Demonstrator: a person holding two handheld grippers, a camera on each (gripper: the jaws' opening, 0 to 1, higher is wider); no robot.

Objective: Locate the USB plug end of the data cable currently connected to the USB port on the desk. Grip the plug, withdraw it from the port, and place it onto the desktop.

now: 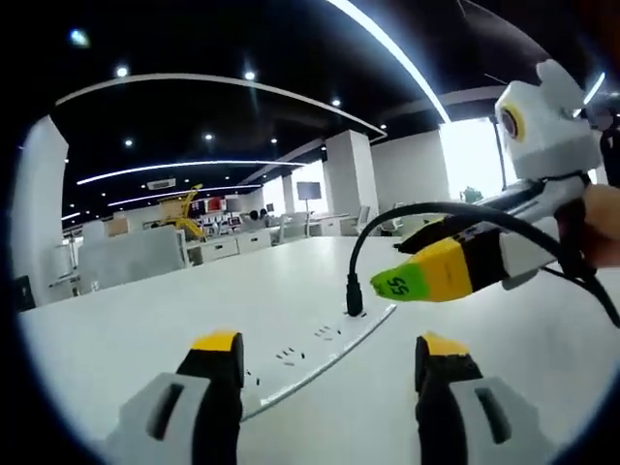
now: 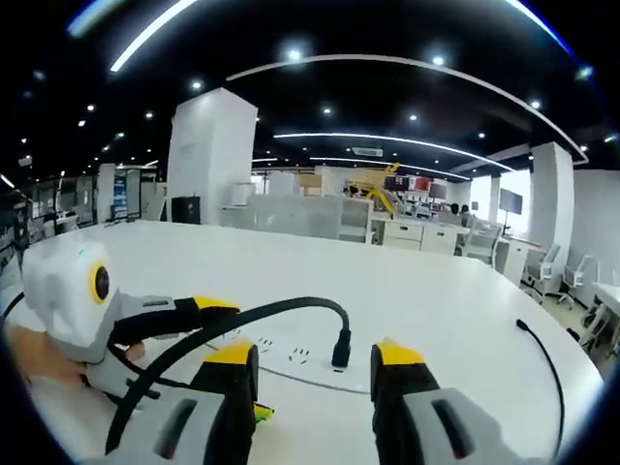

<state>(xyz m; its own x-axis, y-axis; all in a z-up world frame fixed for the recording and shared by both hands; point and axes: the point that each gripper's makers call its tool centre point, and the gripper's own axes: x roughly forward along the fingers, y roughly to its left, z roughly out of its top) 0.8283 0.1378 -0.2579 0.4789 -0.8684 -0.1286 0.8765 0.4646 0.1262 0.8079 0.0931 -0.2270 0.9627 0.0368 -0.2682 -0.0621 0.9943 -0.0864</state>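
**A:** So we're in a big open-plan office, dark ceiling with long curved light strips, white pillars, desks way in the back. Up front it's all one wide white counter (image 1: 145, 320), and set into it there's a long white power strip panel (image 1: 320, 349) with rows of sockets.

**B:** Yep, and the black USB plug (image 1: 355, 295) on the black data cable (image 1: 465, 215) is standing upright in that panel, plugged in. In the right gripper view we've got the same plug (image 2: 341, 349) just beyond the tips, sitting between our two jaws, cable arching off to the left.

**A:** Right gripper (image 2: 315, 354) is open, jaws well apart, nothing in them. It isn't touching the plug as far as we can tell.

**B:** Left gripper (image 1: 329, 344) is the same deal: wide open, empty, with the panel running between the yellow-tipped jaws. The plug's a bit further ahead of it.

**A:** In the left gripper view the right gripper comes in from the right, hanging near the plug, with a hand (image 1: 605, 228) on it.

**B:** There's also a second thin black cable (image 2: 547, 363) lying loose on the counter over on the right.
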